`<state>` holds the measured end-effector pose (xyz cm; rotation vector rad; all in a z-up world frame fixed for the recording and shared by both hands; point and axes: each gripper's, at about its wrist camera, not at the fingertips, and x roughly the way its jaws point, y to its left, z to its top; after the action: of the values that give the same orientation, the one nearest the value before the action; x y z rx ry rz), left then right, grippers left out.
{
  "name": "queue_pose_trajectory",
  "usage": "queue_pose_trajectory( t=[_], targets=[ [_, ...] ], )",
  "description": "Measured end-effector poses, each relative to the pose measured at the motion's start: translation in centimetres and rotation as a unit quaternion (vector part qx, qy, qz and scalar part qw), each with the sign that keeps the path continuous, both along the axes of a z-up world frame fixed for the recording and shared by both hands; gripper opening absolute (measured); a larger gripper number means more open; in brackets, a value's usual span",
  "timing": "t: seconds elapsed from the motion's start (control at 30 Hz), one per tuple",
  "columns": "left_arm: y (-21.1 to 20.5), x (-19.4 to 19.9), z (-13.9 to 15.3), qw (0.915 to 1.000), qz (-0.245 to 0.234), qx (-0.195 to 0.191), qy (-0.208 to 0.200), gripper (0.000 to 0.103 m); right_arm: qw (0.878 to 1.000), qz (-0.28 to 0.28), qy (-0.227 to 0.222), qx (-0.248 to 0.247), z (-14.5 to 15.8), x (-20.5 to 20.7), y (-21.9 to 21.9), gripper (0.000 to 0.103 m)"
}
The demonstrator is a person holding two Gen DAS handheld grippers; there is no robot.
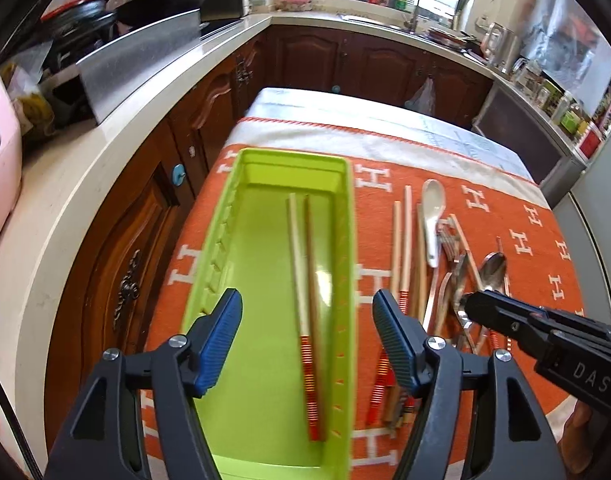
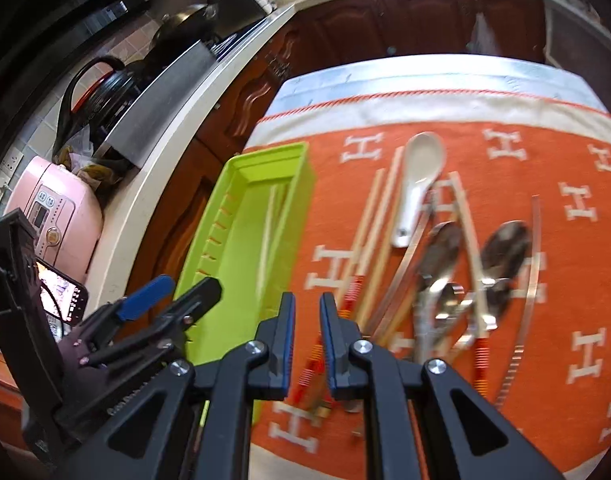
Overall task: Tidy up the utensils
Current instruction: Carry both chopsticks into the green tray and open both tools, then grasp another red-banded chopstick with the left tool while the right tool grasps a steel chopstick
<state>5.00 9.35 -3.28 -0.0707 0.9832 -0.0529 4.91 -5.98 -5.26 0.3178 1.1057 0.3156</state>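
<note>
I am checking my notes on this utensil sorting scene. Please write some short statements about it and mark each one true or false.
1. Two chopsticks lie inside the green tray. True.
2. The white ceramic spoon is in the tray. False: it lies on the orange cloth, beside the tray.
3. The left tool holds a chopstick. False: it is open and empty.
4. Metal spoons lie on the cloth. True.
</note>
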Motion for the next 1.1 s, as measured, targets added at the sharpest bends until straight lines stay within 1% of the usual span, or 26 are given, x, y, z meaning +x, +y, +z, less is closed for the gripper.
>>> queue_pose_trajectory(
  t=[0.23,0.37,0.5,0.57,0.63,0.9,1.0,1.07,1.1],
  targets=[
    [-4.0,-0.3,0.3,0.9993,-0.037,-0.001,0.004,0.068,0.999,-0.017,-0.014,-0.036,0.6,-0.8,-4.1,0.013],
    [-6.2,-0.3,0.2,0.9985,-0.054,-0.009,0.004,0.073,0.998,-0.023,-0.017,-0.047,0.8,-1.0,-6.1,0.013],
    [-8.0,-0.3,-0.3,0.9975,-0.068,-0.014,0.010,0.073,0.998,-0.031,-0.020,-0.054,0.7,-1.2,-7.7,0.013],
    [-8.6,-0.2,-0.8,0.9970,-0.074,-0.017,0.016,0.073,0.998,-0.035,-0.019,-0.052,0.5,-1.4,-8.4,0.019],
    [-9.1,-0.1,-1.4,0.9966,-0.077,-0.019,0.023,0.073,0.998,-0.040,-0.016,-0.050,0.2,-1.4,-8.8,0.022],
    [-9.4,0.0,-3.5,0.9958,-0.076,-0.027,0.043,0.073,0.997,-0.070,0.016,-0.035,-2.4,-1.1,-11.9,0.023],
    [-9.4,0.3,-4.0,0.9950,-0.077,-0.040,0.050,0.073,0.996,-0.081,0.034,-0.021,-3.7,-0.8,-13.0,0.023],
    [-9.5,0.4,-4.3,0.9944,-0.079,-0.045,0.054,0.066,0.995,-0.088,0.048,-0.016,-4.7,-0.6,-13.5,0.022],
    [-9.6,0.4,-4.3,0.9940,-0.082,-0.048,0.055,0.064,0.995,-0.087,0.053,-0.017,-5.2,-0.5,-13.5,0.022]
  ],
)
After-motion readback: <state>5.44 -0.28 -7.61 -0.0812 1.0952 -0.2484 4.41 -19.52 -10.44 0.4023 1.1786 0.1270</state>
